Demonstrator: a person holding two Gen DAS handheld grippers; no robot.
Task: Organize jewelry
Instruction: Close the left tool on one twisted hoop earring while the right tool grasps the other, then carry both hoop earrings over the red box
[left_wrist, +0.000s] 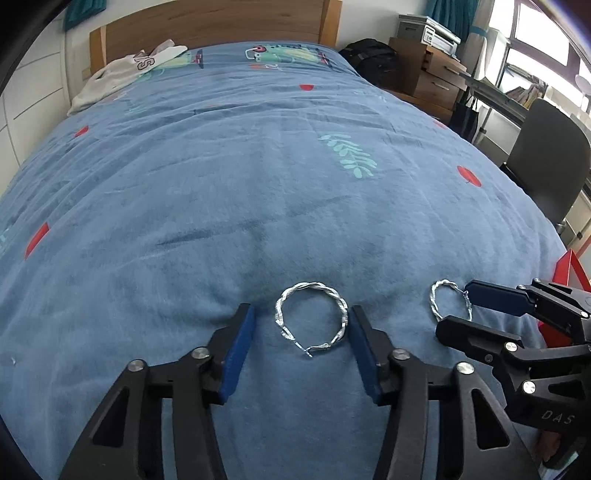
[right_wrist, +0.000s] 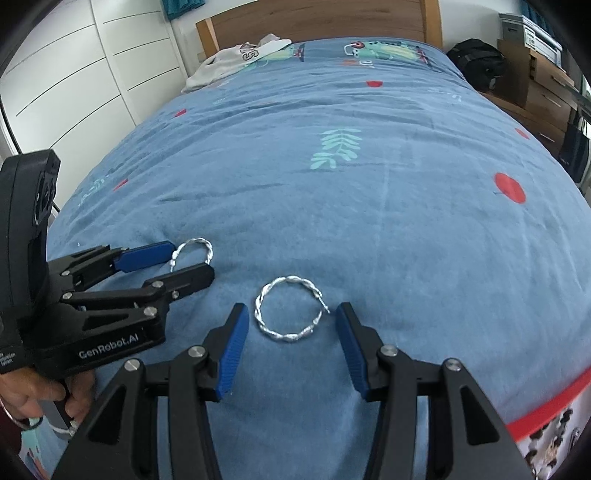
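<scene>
Silver, twisted like rope, two hoop earrings lie flat on the blue bedspread (left_wrist: 258, 166), just beside each other. One hoop earring (left_wrist: 311, 319) sits between the blue pads of the left gripper (left_wrist: 303, 323), its clasp end at 6 o'clock; the right pad looks to be at the ring's edge, though contact is hard to judge, and the left pad stands clear, so the jaws are partly apart and hold nothing. A second hoop earring (right_wrist: 286, 310) lies between the parted pads of the right gripper (right_wrist: 288, 319), clasp at 2 o'clock, neither pad pressing it. From the right wrist view the first hoop is half hidden behind the left gripper's near finger. At 7 o'clock there, a hand (right_wrist: 33, 395) is cut off by the frame. A red-edged box (right_wrist: 554, 421) at 4 o'clock is mostly out of view.
</scene>
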